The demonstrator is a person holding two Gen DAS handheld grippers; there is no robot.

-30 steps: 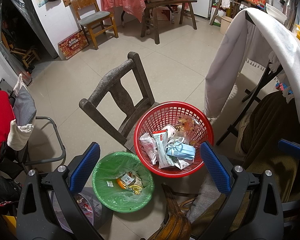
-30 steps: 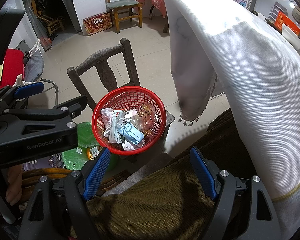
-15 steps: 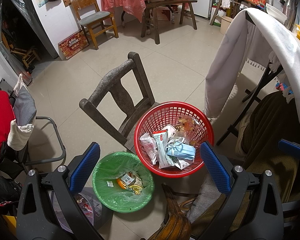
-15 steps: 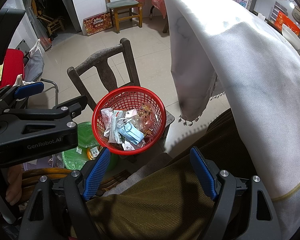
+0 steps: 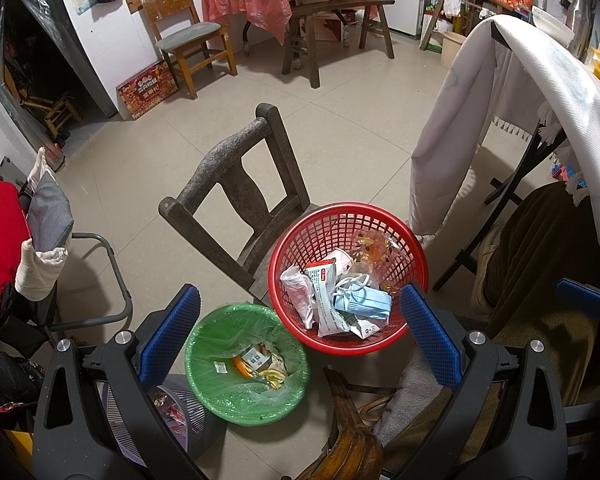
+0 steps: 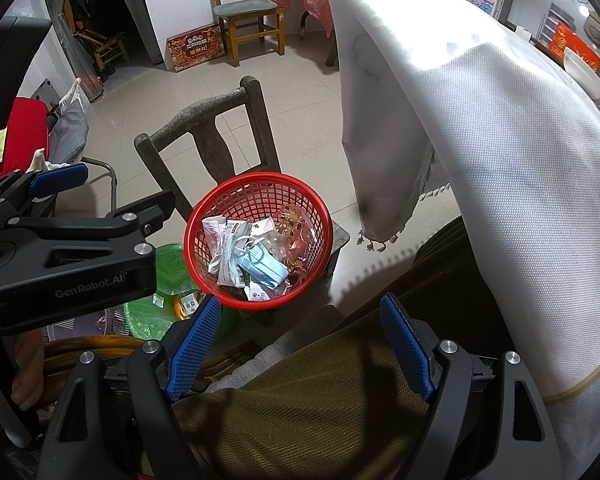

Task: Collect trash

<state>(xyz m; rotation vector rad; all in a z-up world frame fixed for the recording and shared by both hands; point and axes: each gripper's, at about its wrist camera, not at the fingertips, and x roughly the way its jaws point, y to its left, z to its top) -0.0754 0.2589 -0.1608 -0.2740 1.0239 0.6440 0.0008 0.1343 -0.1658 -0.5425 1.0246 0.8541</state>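
Tiled floor, cluttered room. Dark wooden chair (image 5: 236,184) in the middle; red basket (image 5: 414,256) sits on the seat's front edge, nearest the grippers.

Trash is in the basket: blue face mask (image 5: 364,303) on top toward the near rim, white printed packet (image 5: 326,300) beside it on the left, clear wrappers toward the far rim. Mask's long axis runs roughly left-right in the left wrist view.

Green-lined bin (image 5: 204,354) is on the floor, just beside the chair and below-left of the basket, with some scraps already inside.

Left gripper (image 5: 300,336): jaws wide apart, nothing between the pads, pointing steeply down. Bin sits between its fingers in view, basket just off its right finger.

Right gripper (image 6: 300,344): also wide apart and empty, above a person's olive-trousered leg (image 6: 340,400); basket is ahead and slightly left.

Judgement: either arm can reach the mask. The left is better placed for the transfer, with basket and bin both under it.
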